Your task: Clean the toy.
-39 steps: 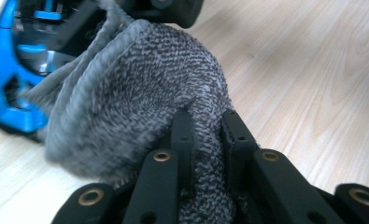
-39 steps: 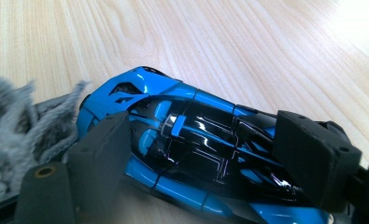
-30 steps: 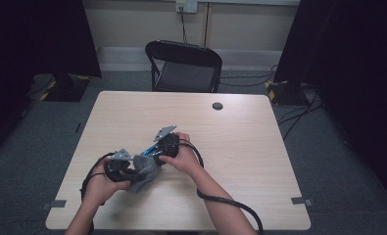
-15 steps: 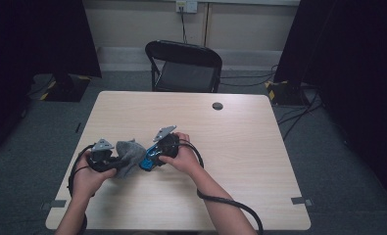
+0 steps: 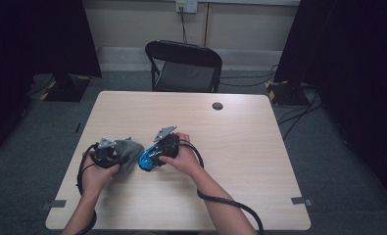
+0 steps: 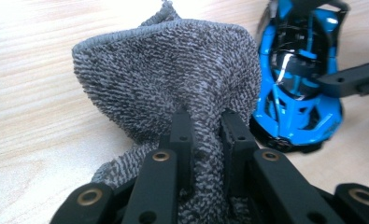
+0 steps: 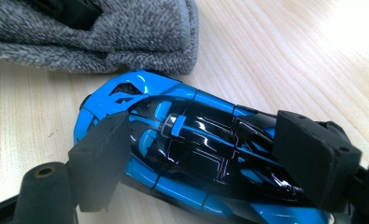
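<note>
1. Nearest, the left gripper (image 6: 205,135) has its jaws pressed together on a bunch of grey cloth (image 6: 173,79), which stands up in a fold ahead of them in the left gripper view; in the high view the cloth (image 5: 127,149) sits on the table (image 5: 250,161) at the left hand.
2. Just beyond, the right gripper (image 7: 205,158) pinches a blue toy car (image 7: 182,154) across its body, one jaw on each flank. The car (image 5: 147,160) rests on the wood just beside the cloth, a narrow gap between them.
3. Farther off, a small dark disc (image 5: 217,105) lies near the far edge, and a chair (image 5: 183,63) stands behind the table.
4. Risks, as I judge them: the car's glossy shell could twist or slip from the jaws if the cloth pushes hard against it, since the grip is on smooth curved sides. The cloth is held only by a pinched fold, so a drag across the car could pull it free or leave the loose part bunched and wiping nothing.
5. Against a second ago, the left hand and cloth have drawn away to the left; then the cloth lay against the car. The right hand and car have kept their place.
</note>
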{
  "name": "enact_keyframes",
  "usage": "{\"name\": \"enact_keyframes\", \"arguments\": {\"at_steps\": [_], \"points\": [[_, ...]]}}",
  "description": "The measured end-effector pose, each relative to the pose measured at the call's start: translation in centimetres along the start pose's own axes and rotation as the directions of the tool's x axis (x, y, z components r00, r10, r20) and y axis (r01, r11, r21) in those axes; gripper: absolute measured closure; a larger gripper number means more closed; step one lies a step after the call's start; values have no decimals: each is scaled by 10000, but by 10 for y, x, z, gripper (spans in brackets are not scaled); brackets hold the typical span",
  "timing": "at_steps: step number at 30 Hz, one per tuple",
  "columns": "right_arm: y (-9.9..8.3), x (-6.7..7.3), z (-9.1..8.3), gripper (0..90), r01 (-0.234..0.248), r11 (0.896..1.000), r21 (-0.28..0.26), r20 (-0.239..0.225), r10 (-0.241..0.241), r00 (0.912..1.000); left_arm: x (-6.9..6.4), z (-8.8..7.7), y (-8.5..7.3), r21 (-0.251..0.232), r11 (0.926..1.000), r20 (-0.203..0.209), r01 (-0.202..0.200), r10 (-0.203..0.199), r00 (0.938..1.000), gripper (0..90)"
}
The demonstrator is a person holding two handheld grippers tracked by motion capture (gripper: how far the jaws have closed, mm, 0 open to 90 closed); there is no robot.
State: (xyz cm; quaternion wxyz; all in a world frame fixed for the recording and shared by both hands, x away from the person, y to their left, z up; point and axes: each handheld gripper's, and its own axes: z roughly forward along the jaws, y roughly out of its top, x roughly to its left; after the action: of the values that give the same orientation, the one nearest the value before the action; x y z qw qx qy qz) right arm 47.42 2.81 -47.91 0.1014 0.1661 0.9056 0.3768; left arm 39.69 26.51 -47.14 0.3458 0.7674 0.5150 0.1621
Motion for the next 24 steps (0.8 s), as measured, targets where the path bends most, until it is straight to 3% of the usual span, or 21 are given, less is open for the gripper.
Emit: {"name": "enact_keyframes", "arguments": {"at_steps": [5, 24], "points": [[0, 0, 0, 196, -3, 10000, 4, -1, 3, 10000, -3, 4, 0, 224, 9997, -161, -126, 130, 9998, 774], [0, 0, 0, 196, -29, 10000, -12, 11, 29, 10000, -10, 9, -4, 670, 9969, 202, -418, 406, 9990, 775]]}}
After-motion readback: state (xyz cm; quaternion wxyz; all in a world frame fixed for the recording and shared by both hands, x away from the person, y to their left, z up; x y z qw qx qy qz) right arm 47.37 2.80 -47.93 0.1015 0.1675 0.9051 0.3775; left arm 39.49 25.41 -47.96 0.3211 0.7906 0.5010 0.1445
